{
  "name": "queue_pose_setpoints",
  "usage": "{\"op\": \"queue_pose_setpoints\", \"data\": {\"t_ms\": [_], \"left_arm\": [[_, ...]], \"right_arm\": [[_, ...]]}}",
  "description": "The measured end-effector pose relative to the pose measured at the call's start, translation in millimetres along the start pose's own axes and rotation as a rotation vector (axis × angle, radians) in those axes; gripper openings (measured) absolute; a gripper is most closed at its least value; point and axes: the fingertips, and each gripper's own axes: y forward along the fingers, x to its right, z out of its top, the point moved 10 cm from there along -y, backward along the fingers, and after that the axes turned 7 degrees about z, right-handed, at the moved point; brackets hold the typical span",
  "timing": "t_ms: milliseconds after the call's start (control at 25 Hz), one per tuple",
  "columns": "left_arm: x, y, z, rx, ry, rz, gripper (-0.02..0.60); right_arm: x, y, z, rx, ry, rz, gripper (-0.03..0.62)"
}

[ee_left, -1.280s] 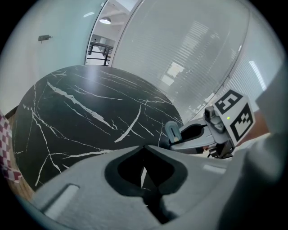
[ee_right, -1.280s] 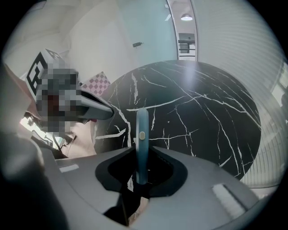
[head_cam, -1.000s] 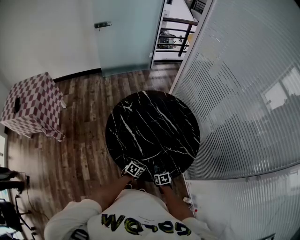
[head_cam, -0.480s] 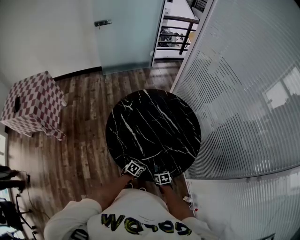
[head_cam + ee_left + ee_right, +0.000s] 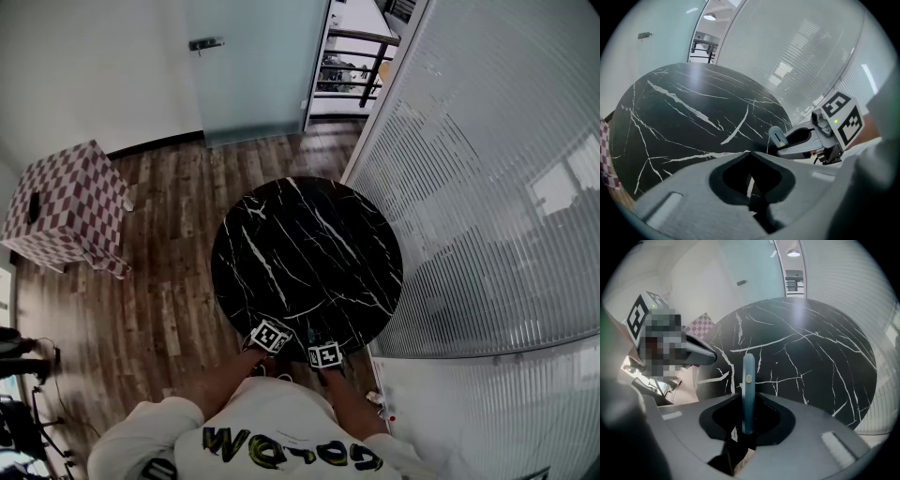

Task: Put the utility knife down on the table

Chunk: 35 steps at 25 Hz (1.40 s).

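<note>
**Utility knife gripped in the right gripper at the table's near rim, not yet set down**

The round black marble table (image 5: 309, 244) takes up the middle of the head view. Its white-veined top offers a wide, flat landing place straight ahead of the person, who stands at its near edge. Both tools are held side by side over that rim and tilted steeply down toward the stone, which looks like a ready posture for a short lowering move.

The right gripper (image 5: 748, 399) does the work. Its jaws are partly closed and clamped on the lower part of the utility knife (image 5: 748, 366), so the slim blue-grey handle stands out past the jaw tips and is seen edge-on against the tabletop. Gripping it low leaves most of the body free, and that free length should be able to meet the table first once the tool is tipped down. The knife is off the surface, in the air just above the table's near part.

The left gripper (image 5: 750, 154) hangs just beside it with its jaws brought together on nothing; only marble shows through the gap behind the tips. It appears parked there to keep out of the way.

A small pale slider button (image 5: 748, 378) sits on the knife's narrow edge. No blade shows past the rounded tip, so the handle seems safe to lay flat.
</note>
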Motion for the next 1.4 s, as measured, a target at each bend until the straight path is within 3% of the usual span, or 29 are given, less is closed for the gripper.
{"op": "queue_pose_setpoints", "data": {"t_ms": [920, 1400], "left_arm": [[-1.9, -4.0, -3.0, 0.0, -0.011, -0.001, 0.003], [-0.3, -7.7, -3.5, 0.013, -0.012, 0.0, 0.003]], "right_arm": [[-1.9, -0.8, 1.8, 0.006, -0.004, 0.014, 0.091], [-2.8, -2.2, 3.7, 0.032, 0.001, 0.022, 0.16]]}}
